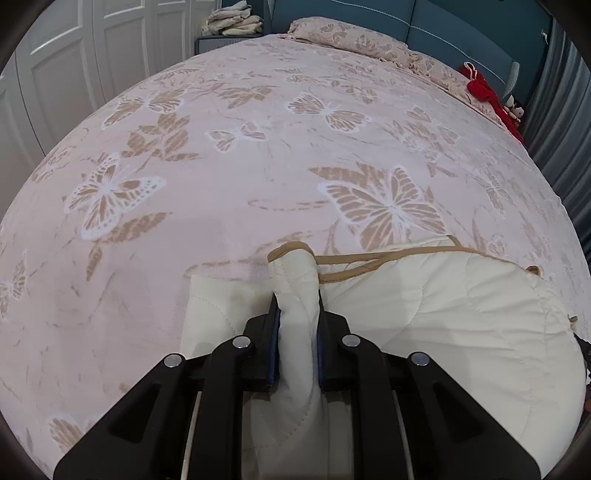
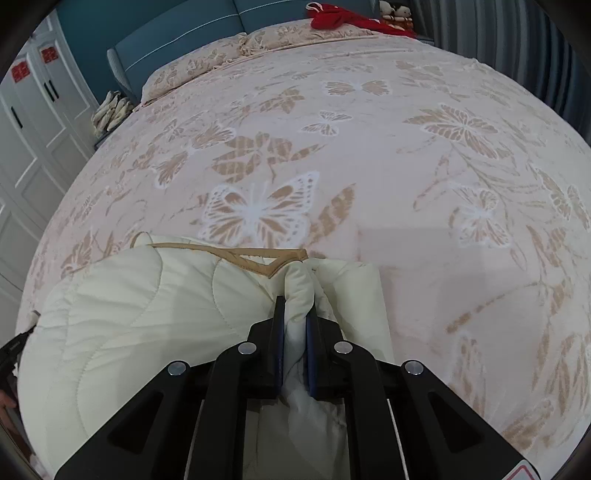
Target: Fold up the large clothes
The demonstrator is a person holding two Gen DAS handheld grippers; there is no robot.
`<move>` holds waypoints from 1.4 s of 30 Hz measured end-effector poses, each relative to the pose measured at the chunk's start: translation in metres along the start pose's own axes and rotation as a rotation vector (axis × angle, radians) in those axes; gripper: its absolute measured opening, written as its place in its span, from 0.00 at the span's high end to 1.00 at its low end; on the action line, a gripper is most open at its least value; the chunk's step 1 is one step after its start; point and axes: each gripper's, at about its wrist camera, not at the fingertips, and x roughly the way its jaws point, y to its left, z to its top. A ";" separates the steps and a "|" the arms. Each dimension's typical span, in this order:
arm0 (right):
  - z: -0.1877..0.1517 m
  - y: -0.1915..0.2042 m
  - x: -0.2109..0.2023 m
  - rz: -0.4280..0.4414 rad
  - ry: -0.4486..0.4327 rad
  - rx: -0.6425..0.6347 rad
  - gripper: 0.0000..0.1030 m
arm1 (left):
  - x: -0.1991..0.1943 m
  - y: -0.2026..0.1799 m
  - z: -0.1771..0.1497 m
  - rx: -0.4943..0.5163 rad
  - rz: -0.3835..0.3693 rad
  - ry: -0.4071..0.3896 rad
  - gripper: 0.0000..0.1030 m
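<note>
A cream quilted garment with tan trim lies bunched at the near edge of the bed, also in the right wrist view. My left gripper is shut on a thick fold at its left end. My right gripper is shut on a fold at its right end. The garment spans between the two grippers, with its tan edge facing the far side. The part below each gripper is hidden.
The bed has a pink butterfly bedspread, seen also from the right wrist. Pillows, a red cloth and a teal headboard are at the far end. White wardrobe doors stand to the left.
</note>
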 end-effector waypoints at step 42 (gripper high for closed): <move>-0.011 0.162 0.051 0.148 0.116 -0.254 1.00 | 0.033 -0.160 -0.014 0.252 -0.030 0.023 0.70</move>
